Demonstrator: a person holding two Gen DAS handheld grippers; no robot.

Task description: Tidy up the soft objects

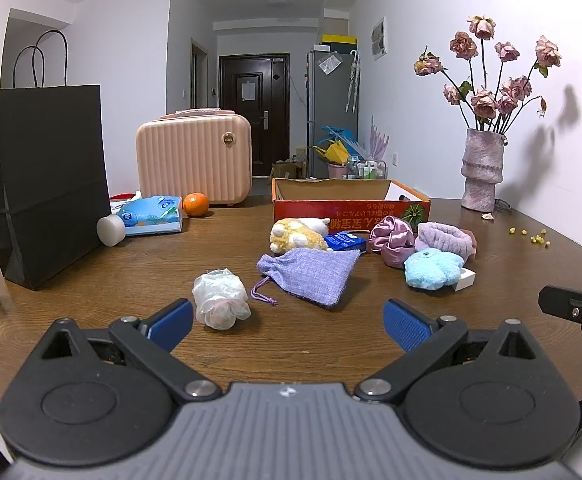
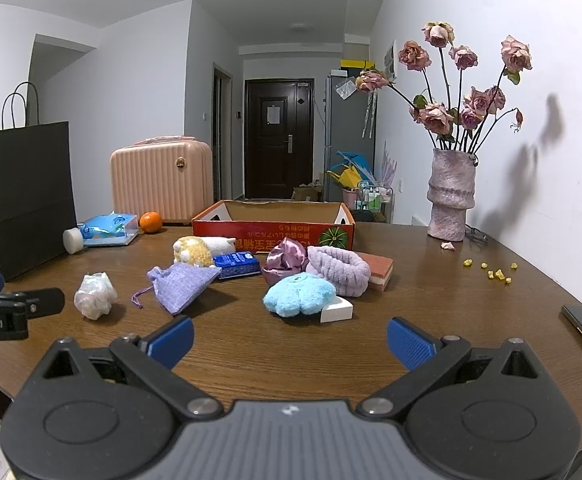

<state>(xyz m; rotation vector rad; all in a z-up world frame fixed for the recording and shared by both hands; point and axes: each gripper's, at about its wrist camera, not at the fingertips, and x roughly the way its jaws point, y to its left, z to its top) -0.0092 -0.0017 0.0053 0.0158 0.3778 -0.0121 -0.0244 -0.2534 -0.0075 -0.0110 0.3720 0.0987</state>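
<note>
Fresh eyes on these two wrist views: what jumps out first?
A cluster of soft items mid-table: light blue plush, lilac headband, purple drawstring pouch, all before the open red cardboard box. At far right, a vase of dried roses. Both grippers, left gripper and right gripper, open and empty.

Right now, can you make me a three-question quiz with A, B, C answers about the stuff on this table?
1. Where is the orange?
A. inside the red box
B. beside the pink suitcase
C. on the blue fluffy toy

2. What colour is the drawstring pouch?
A. purple
B. green
C. black

3. How is the left gripper?
A. shut on the pouch
B. shut on nothing
C. open, holding nothing

Answers:
1. B, it sits on the table just in front of the pink suitcase, outside the red box.
2. A, the cloth is lilac purple.
3. C, its blue pads stand wide apart with bare table between them.
</note>
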